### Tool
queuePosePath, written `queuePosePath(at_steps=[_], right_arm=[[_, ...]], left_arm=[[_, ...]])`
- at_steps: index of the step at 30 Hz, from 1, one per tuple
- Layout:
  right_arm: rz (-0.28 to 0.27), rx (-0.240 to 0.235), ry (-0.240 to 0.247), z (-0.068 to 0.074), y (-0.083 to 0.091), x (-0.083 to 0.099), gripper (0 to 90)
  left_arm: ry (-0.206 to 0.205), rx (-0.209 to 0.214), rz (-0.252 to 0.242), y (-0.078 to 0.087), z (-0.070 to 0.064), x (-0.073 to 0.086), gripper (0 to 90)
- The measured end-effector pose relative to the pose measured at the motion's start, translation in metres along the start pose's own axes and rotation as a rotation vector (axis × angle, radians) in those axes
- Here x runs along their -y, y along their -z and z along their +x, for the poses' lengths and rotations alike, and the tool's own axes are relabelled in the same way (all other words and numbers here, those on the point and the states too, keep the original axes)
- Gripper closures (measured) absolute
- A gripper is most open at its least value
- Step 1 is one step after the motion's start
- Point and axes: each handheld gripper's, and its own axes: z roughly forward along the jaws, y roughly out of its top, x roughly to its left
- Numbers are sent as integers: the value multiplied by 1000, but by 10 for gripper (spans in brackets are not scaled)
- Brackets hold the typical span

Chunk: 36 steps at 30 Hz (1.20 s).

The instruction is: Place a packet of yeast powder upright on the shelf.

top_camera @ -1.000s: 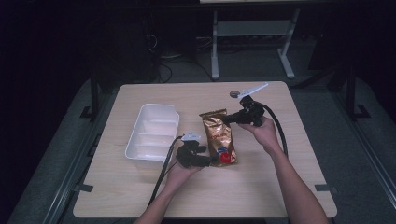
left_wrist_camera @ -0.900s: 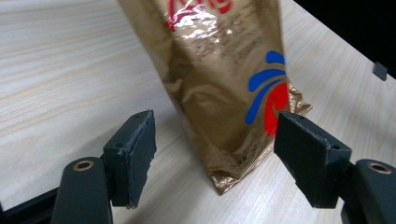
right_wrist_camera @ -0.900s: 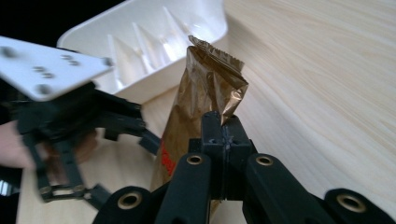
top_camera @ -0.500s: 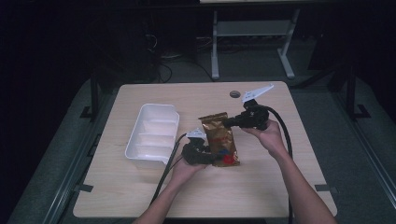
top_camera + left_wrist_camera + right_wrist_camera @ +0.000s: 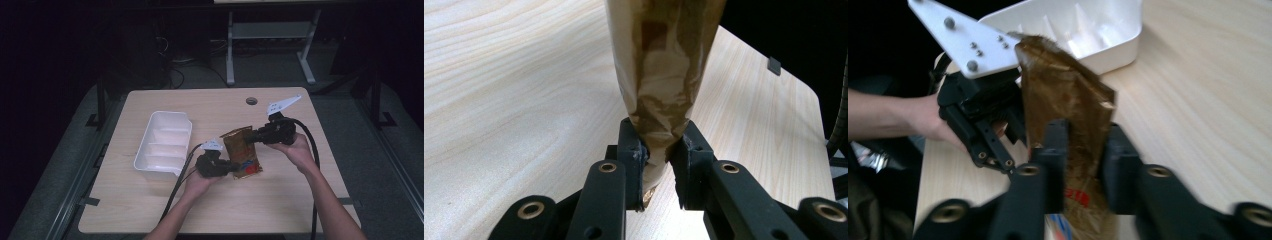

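A crinkled brown-gold snack bag point(image 5: 242, 150) with a red mark near its lower end is held just above the wooden table point(image 5: 280, 200) between both grippers. My left gripper point(image 5: 234, 168) is shut on the bag's near end; in the left gripper view the bag point(image 5: 663, 70) rises from the pinch of the left gripper point(image 5: 659, 152). My right gripper point(image 5: 253, 137) is shut on the bag's far end. The right gripper view has the right gripper point(image 5: 1084, 145) with a jaw on each side of the bag point(image 5: 1063, 95), and the left gripper's black body point(image 5: 983, 117) beyond.
A white divided plastic tray point(image 5: 165, 145) stands left of the bag, seen also as the tray point(image 5: 1098, 30) in the right gripper view. A round cable hole point(image 5: 251, 101) lies at the table's far edge. Table legs and cables stand on the dark floor behind.
Both grippers and the bag have shifted a little to the right. The left gripper has moved in to the bag's near end and shut on it.
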Motion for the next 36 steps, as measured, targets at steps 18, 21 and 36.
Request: queuePosePath(at_steps=[18,21,36], right_arm=[[109,-42,32,8,-13,0,812],[109,-41,32,9,-9,0,834],[65,59,-35,1,6,-8,849]], left_arm=[[-77,-33,32,6,-11,1,644],[-87,-52,31,12,-14,3,594],[-189,-72,96,27,-28,19,463]])
